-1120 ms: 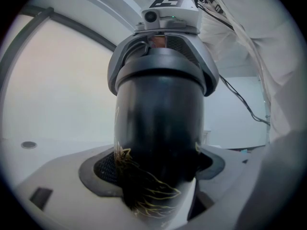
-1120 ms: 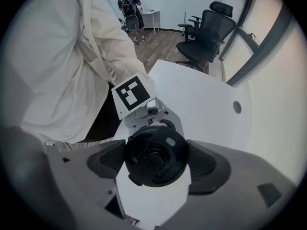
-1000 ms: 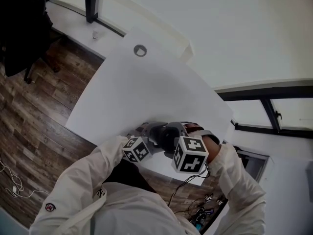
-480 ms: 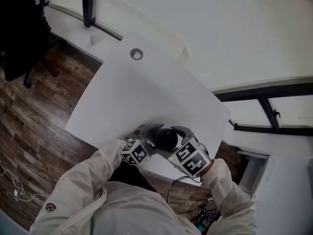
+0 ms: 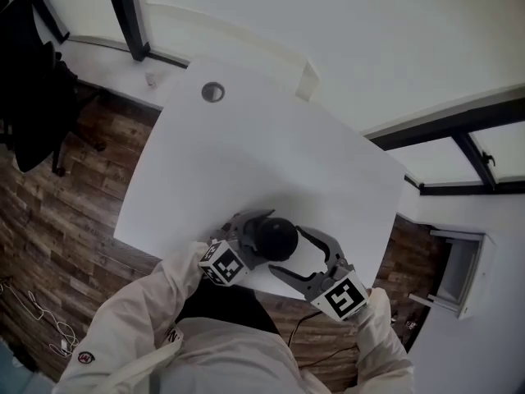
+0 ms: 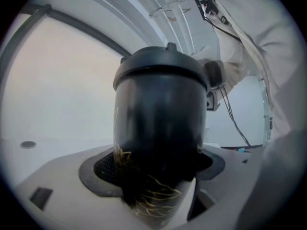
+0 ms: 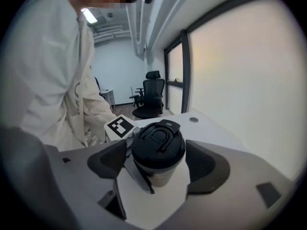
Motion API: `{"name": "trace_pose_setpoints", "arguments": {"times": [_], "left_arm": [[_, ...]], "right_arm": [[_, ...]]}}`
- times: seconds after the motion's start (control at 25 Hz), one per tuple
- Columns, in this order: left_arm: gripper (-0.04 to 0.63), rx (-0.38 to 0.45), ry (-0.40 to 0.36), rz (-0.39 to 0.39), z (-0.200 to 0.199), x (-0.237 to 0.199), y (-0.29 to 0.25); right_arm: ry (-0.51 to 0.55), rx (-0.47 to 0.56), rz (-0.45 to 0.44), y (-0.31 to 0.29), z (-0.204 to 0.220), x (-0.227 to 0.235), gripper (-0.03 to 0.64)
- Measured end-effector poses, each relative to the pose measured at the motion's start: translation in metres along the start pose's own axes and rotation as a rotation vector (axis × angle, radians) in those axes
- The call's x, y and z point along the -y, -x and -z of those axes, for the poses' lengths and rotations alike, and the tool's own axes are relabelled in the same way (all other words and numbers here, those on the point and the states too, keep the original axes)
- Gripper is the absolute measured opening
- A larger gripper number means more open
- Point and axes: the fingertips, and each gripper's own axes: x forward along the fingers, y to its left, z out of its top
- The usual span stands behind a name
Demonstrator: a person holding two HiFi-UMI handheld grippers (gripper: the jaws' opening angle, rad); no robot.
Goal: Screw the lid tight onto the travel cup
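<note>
Two claws meet at the cup [image 6: 160, 128] on the white worktop [image 5: 246, 154]. Left claw [image 5: 253, 233] clamps the cup's body. Right claw [image 7: 158, 163] stands wide at the lid [image 7: 158, 145], clear of it.

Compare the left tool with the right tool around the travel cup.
The left tool is shut on the travel cup; the right tool stands open, its pads clear of the lid. The left tool meets the cup side-on; the right tool looks down on the lid. Both face the same cup.
</note>
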Motion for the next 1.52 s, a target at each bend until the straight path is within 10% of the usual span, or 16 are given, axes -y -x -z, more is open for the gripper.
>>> {"name": "trace_pose_setpoints", "arguments": {"times": [0.44, 0.68, 0.96, 1.52], "left_arm": [[0.423, -0.034, -0.040, 0.253, -0.001, 0.012, -0.018], [0.423, -0.050, -0.038, 0.078, 0.000, 0.009, -0.019], [0.423, -0.017, -0.044, -0.213, -0.005, 0.003, -0.020], [0.423, -0.024, -0.039, 0.285, 0.001, 0.025, -0.022]], "right_arm": [[0.014, 0.288, -0.125, -0.007, 0.017, 0.013, 0.394], [-0.220, 0.521, 0.177, 0.004, 0.002, 0.021, 0.394], [-0.441, 0.519, 0.579, 0.013, 0.014, 0.020, 0.394], [-0.129, 0.438, -0.071, 0.010, 0.014, 0.015, 0.402]]}}
